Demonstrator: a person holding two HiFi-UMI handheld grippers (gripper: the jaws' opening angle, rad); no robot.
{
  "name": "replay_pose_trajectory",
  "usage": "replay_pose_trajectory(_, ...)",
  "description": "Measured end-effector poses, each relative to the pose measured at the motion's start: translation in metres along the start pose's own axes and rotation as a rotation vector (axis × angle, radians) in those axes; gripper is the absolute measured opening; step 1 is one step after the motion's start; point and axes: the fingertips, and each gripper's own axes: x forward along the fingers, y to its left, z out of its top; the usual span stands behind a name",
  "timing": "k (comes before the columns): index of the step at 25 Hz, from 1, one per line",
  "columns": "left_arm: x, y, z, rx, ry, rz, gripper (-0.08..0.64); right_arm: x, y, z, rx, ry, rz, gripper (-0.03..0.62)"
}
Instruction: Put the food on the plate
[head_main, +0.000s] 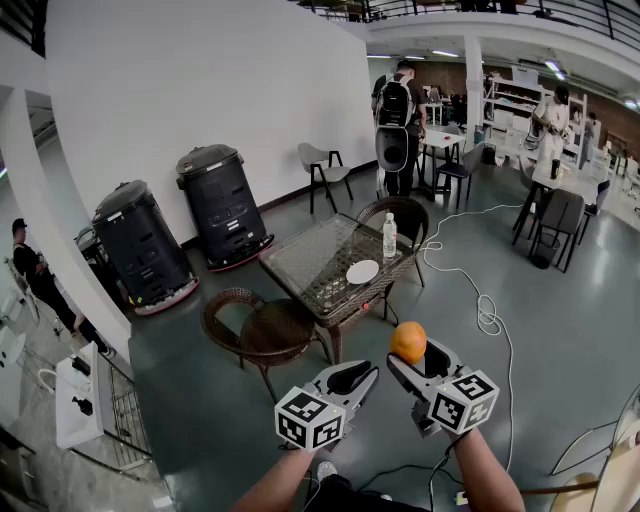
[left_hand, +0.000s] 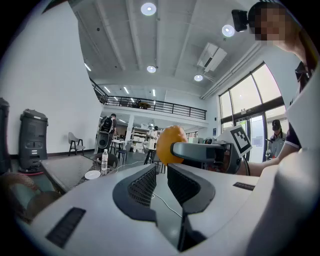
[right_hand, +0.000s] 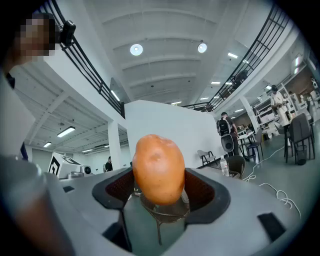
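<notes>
Big hall, glossy grey floor (head_main: 560, 330), white wall, steel-railed gallery overhead.

- Food (head_main: 408, 342): oval, orange-brown, smooth skin with a few shallow dimples. It is up in the air above the floor, well apart from the table's near corner.
- Right hand-held gripper (head_main: 412, 356): grey plastic jaws spread wide, ribbed dark pads pressed on either flank of the food, gripping it upright.
- Left hand-held gripper (head_main: 352, 378): just beside the right one. Its jaws stand a narrow slit apart with nothing between them.
- Table (head_main: 310, 260): square, dark woven wicker frame, clear glass top.
- Plate (head_main: 362, 271): round, white, bare, lying by the table's near-right edge.
- Water bottle (head_main: 389, 236): clear plastic, upright near the table's right corner.
- Wicker chair (head_main: 260, 330): round seat, at the table's near-left edge.

By view: only the head view shows the plate's spot on the table. The right gripper view alone shows the pads' contact and the skin's dimples. The left gripper view shows its own slit, and the food from the side.
</notes>
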Motion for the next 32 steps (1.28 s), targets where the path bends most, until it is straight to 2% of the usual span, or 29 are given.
replay_pose_trajectory(8, 0.003, -0.002, 0.002, 0.014, -0.002, 0.017, 0.050, -0.004, -0.004, 0.003, -0.002, -0.003, 0.002, 0.322)
replay_pose_trajectory(10, 0.004, -0.003, 0.001, 0.017, -0.002, 0.023, 0.009, -0.006, -0.005, 0.002, -0.002, -0.005, 0.003, 0.322)
replay_pose_trajectory(18, 0.002, -0.007, 0.003, 0.018, 0.003, 0.019, 0.009, -0.008, -0.003, 0.006, 0.000, -0.007, 0.003, 0.322)
replay_pose_trajectory(32, 0.011, -0.011, -0.015, 0.006, 0.029, 0.030, 0.009, -0.016, -0.020, -0.008, 0.038, 0.005, 0.005, 0.322)
